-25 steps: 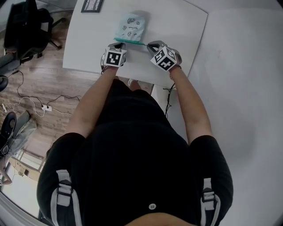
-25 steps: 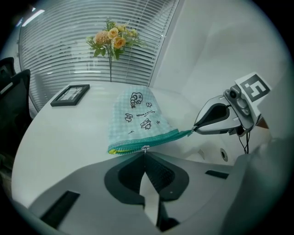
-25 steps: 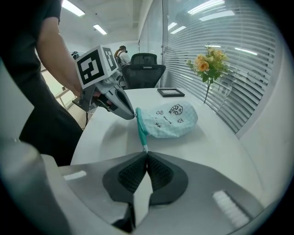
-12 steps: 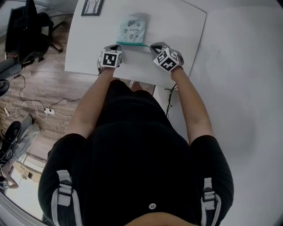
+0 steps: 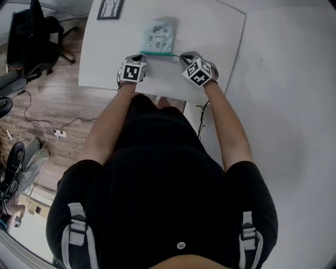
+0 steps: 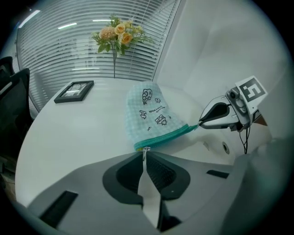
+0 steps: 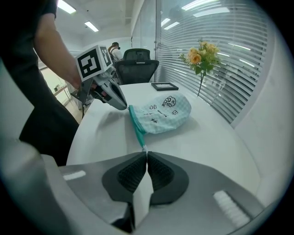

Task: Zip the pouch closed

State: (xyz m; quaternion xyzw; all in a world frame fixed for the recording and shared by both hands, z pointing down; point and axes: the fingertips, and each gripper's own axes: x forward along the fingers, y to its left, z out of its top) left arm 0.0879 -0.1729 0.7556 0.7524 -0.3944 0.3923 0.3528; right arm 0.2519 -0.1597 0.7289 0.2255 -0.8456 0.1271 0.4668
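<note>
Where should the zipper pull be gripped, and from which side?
Pinch the metal pull from the near side: the pouch lies flat, teal zipper edge nearest, pull sticking out at its left end. The left gripper is shut on it.

Across the top of the head view, a white table, with a dark picture frame lying flat at its upper left corner. Left of it, wooden floor, a black office chair in the upper left corner, and cables with a white power strip lower down. At the top of the left gripper view, peach and yellow flowers upright before window blinds.
</note>
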